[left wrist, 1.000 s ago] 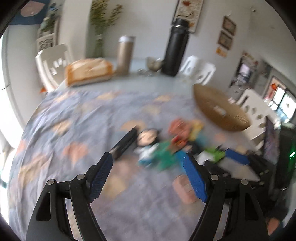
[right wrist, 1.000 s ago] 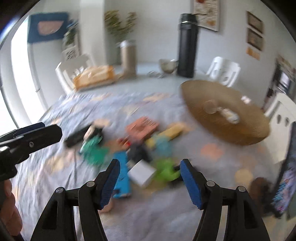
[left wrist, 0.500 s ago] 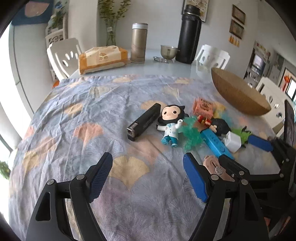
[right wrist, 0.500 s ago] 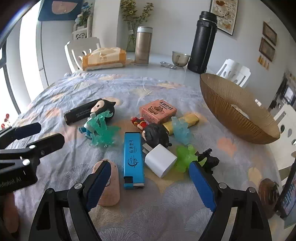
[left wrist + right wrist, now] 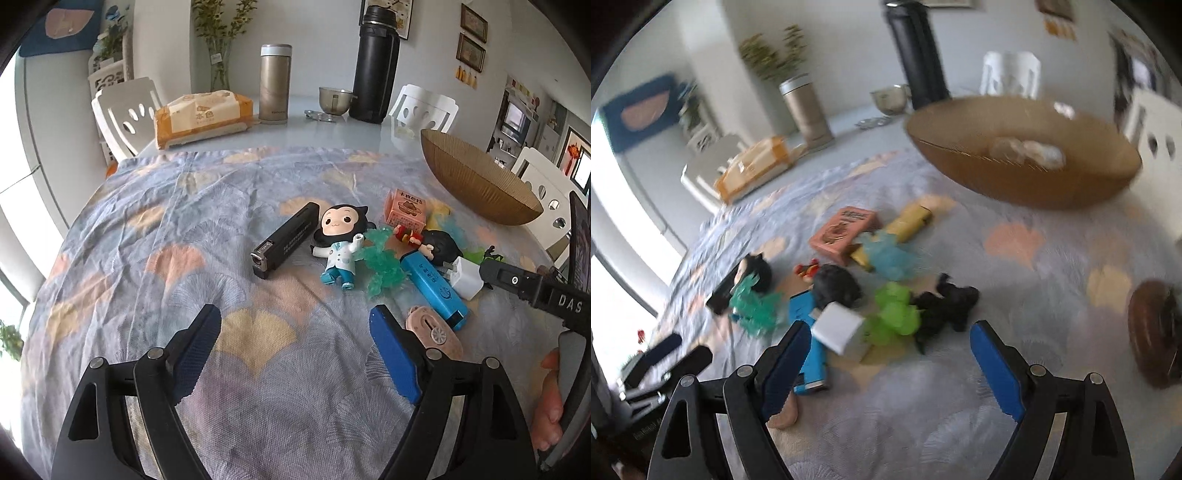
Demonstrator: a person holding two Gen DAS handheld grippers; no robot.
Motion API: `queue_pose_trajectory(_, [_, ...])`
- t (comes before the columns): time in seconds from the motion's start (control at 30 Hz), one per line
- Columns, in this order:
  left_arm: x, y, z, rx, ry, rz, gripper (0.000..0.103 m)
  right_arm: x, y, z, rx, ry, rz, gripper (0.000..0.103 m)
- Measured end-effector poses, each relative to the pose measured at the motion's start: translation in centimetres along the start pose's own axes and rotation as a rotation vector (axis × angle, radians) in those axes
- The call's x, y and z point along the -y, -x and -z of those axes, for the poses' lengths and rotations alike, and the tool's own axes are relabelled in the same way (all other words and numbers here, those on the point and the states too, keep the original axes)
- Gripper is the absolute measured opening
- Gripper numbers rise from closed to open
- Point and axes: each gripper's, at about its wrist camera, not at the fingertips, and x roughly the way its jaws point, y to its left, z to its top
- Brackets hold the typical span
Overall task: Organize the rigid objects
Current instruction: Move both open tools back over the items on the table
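A pile of small objects lies on the patterned cloth: a black lighter (image 5: 286,240), a doll figure (image 5: 341,243), a blue lighter (image 5: 436,291), a white charger cube (image 5: 838,326), a pink box (image 5: 844,232), a green toy (image 5: 894,314) and a black toy (image 5: 947,302). A brown bowl (image 5: 1027,181) stands at the far right. My left gripper (image 5: 295,354) is open and empty, short of the pile. My right gripper (image 5: 890,365) is open and empty, just in front of the charger cube and green toy.
A tissue pack (image 5: 201,118), a metal flask (image 5: 275,83), a black thermos (image 5: 375,64) and a small cup (image 5: 334,99) stand at the table's far end. White chairs (image 5: 123,110) surround the table. A brown round object (image 5: 1156,332) lies at the right edge.
The left view has steadied and edged closer to the pile. The right gripper has moved forward and swung right, now closer to the charger cube, green toy and bowl.
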Motion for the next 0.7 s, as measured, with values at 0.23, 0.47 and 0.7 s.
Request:
queue_pose_trajectory(0.23, [-1.3, -0.5, -0.4, -0.074, 0.029, 0.035, 0.082, -1.7, 1.1, 0.8, -0.004, 0.090, -0.025, 0.087])
queue_pose_trajectory(0.47, [-3.2, -2.2, -3.8, -0.145, -0.095, -0.016, 0.082, -5.4, 1.4, 4.7, -0.181, 0.219, -0.148, 0.078])
queue_pose_trajectory(0.7, [-2.3, -6.2, -5.9, -0.174, -0.161, -0.017, 0.079, -8.5, 0.2, 5.1, -0.170, 0.316, -0.070, 0.062])
